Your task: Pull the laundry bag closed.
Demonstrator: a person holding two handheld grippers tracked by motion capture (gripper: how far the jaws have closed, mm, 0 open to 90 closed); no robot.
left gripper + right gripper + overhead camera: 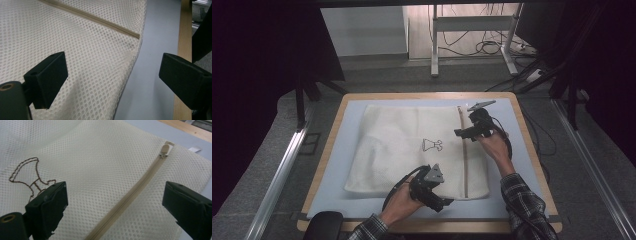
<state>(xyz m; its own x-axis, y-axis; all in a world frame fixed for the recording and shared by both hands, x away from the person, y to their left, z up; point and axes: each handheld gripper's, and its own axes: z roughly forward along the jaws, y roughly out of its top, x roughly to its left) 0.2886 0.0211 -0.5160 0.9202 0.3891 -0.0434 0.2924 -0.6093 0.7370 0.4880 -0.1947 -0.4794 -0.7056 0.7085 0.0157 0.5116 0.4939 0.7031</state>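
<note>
Poised wide open over mesh bag: left hand-held gripper astride its corner, right hand-held gripper astride zipper, likely pinching next.

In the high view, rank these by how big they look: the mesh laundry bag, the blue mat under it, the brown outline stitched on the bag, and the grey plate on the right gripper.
1. Blue mat
2. Mesh laundry bag
3. Grey plate and stitched outline: these look about alike, so I leave them unranked.

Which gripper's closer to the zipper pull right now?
Right. The right gripper hovers over the zipper near its far end, a short way from the zipper pull. The left gripper sits at the mesh bag's near edge.
</note>
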